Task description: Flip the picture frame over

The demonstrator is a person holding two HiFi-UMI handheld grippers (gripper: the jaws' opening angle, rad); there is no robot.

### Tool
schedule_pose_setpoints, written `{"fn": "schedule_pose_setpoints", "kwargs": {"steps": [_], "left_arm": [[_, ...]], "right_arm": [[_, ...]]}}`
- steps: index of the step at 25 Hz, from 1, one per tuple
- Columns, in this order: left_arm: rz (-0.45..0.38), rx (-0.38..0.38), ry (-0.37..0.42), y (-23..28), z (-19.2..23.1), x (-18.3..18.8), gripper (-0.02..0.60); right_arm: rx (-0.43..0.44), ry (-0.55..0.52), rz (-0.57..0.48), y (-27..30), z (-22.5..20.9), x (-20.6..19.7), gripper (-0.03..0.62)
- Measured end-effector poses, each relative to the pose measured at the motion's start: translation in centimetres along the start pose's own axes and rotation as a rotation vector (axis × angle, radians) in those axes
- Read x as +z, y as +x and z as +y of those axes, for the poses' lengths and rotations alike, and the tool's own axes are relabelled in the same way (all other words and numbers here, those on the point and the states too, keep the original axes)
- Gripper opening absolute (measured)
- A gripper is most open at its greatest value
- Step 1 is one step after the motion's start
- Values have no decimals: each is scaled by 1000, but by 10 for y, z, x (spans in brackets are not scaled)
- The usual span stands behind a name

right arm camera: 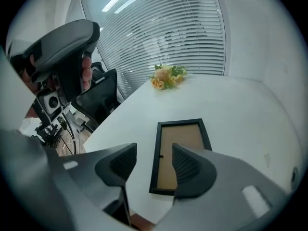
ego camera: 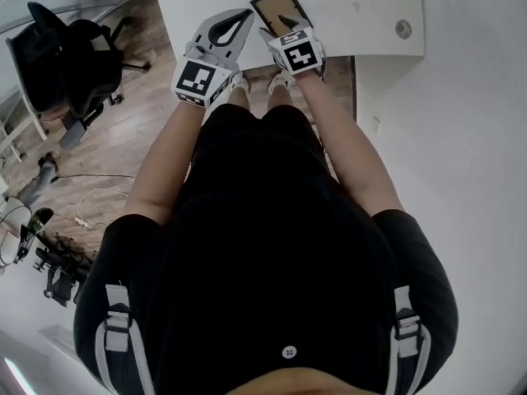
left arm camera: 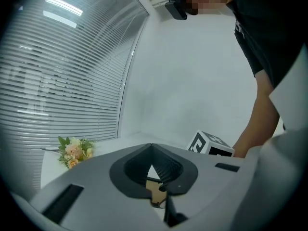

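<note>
The frame lay backboard-up near the table's front edge; the right gripper hung open over one long rim, not pinching; the left gripper was closed, empty; best to lower, pinch that rim squarely, then roll.

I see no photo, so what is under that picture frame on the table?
The white table. The picture frame lies brown backing up; its downward face is covered, so no photo can be seen.

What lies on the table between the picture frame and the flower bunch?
Nothing: the right gripper view shows bare white table between the picture frame and the flower bunch.
</note>
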State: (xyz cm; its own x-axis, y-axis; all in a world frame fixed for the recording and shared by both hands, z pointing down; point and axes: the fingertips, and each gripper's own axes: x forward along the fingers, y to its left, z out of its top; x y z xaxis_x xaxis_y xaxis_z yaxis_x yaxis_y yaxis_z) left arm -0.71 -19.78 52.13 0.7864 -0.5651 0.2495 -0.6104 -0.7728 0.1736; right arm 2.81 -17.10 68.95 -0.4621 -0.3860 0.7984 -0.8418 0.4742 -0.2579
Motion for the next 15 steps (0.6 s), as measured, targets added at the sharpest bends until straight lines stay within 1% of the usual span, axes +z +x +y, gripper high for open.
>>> {"fn": "schedule_pose_setpoints", "kwargs": {"steps": [3,8,11,15], "left_arm": [[22,0,-8,-2,3,-8,6],[26,1,-17,-5,6,-14,6],[20,5,-26,-6,9,-21,6],[32,11,-42,-6,15,-34,6]], "right_arm": [[-11,-3,35,9,1,-4,235],[-30,-22,70,19,0,-8,214],[-30,-32,101,26,3,-10,169],[-56,-37,136,37,0,-13,164]]}}
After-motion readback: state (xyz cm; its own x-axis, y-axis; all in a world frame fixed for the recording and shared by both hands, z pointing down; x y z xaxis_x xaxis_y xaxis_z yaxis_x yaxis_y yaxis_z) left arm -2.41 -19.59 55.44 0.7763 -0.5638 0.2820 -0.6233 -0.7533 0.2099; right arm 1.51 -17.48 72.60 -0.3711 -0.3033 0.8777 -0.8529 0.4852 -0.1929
